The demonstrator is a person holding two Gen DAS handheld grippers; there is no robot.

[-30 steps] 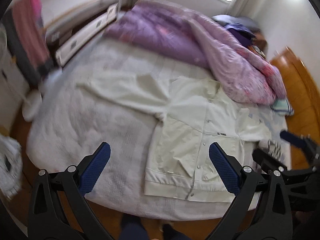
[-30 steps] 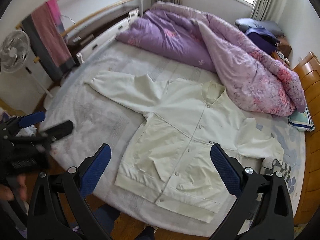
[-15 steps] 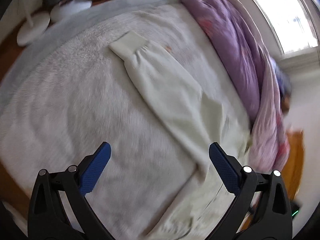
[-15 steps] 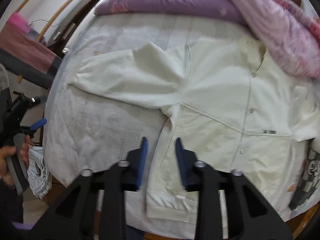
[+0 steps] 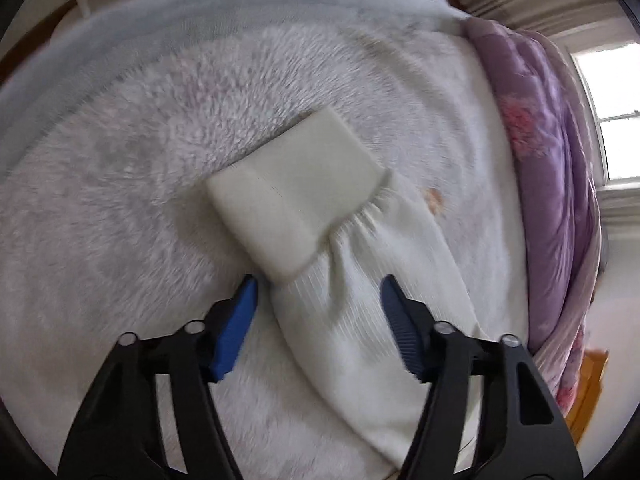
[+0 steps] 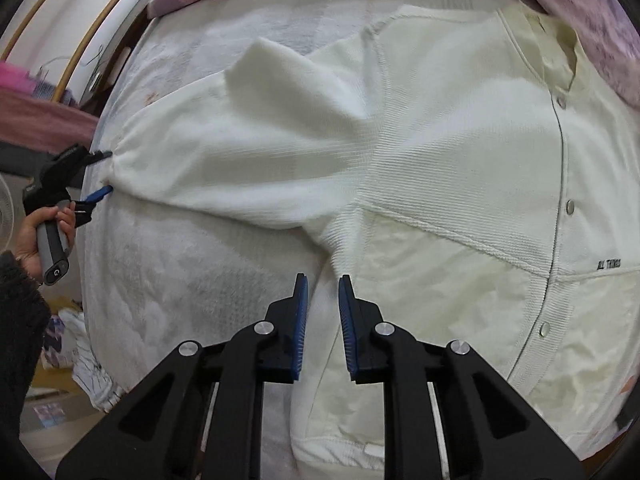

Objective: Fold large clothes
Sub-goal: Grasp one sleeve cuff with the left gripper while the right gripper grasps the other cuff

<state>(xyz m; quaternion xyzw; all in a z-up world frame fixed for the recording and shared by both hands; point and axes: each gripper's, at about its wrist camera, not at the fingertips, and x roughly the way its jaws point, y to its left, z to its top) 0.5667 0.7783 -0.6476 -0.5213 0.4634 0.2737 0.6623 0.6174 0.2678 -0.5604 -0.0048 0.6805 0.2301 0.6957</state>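
Nearest to us, our left claw is spread wide, its blue pads straddling the gathered end of a sleeve just behind the cuff; nothing is pinched yet. Our right claw has its pads drawn close with a narrow gap between them, over the side seam just below the armpit of the jacket. Whether cloth sits between the pads, we cannot tell.

The cream jacket lies front up on the bed, snaps closed down the middle, one sleeve stretched out sideways across the fuzzy blanket. In the right view the left claw shows at the far end of that sleeve, gripped by a hand.

Farther back, a purple quilt is heaped along the bed's edge, touching or overlapping the collar area.

Risks, as we judge them: closing the left claw on the sleeve could also catch the blanket pile and drag it along. The right claw may take only one layer, so the fold skews. The sleeve already has a raised crease that could get folded in.

Small dark lettering on the chest reads roughly "ALL TIMES"; it is too small to be sure.
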